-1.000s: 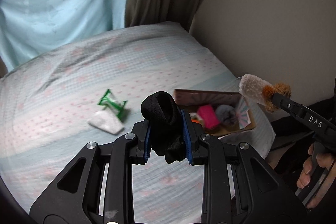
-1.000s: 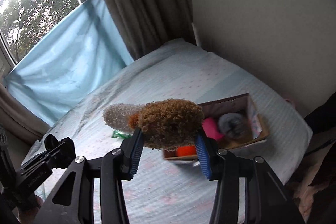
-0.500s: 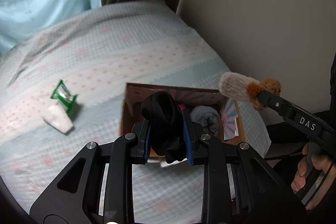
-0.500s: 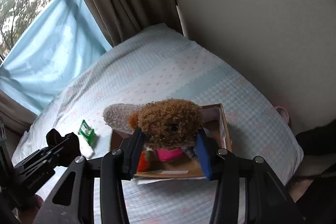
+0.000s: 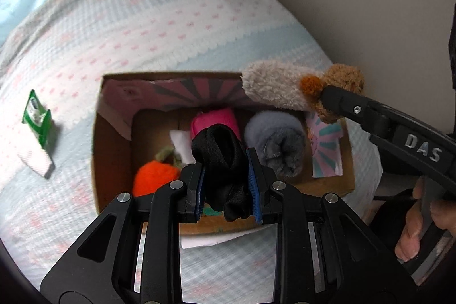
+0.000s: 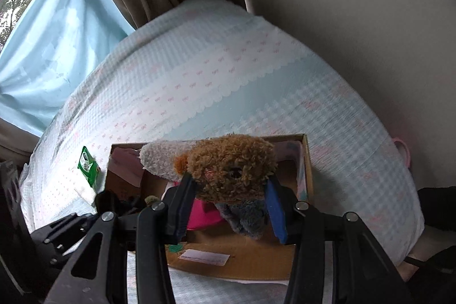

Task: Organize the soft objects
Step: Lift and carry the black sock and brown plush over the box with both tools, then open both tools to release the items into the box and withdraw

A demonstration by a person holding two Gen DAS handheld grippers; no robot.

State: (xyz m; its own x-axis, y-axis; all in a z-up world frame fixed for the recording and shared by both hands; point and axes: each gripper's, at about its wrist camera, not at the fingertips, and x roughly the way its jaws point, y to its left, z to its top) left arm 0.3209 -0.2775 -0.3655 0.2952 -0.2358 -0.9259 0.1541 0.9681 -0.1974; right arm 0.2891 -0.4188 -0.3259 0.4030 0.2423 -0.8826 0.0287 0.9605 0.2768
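Soft objects occupy both grippers and an open cardboard box (image 5: 112,155) on the bed's patterned cover (image 5: 159,19). Legible writing: "DAS" in raised letters on the body of the right gripper (image 5: 325,97), right of the left wrist frame. A white label on the box's near flap (image 6: 203,257) and print on a green packet (image 5: 37,116) at left of frame are too small to read.

Left gripper (image 5: 225,184), lower centre of the left wrist frame: jaws pinching a black rolled sock (image 5: 221,158), held above the near part of the box.

Right gripper, lower centre of the right wrist frame: jaws clamped on the brown curly body of a plush toy (image 6: 233,170), whose cream fleecy part points to the upper left; the toy is held over the box's far right area.

Box contents, left wrist view: an orange plush with a green stem (image 5: 155,175) at lower left, a white item (image 5: 181,144) behind it, a pink roll (image 5: 215,120) at centre, a grey fleecy roll (image 5: 278,144) at right. Inner flaps carry a pink, grey and teal sunburst print (image 5: 326,150).

Beside the green packet lies a white folded item (image 5: 35,161); both rest on the cover, left of the box and apart from it.
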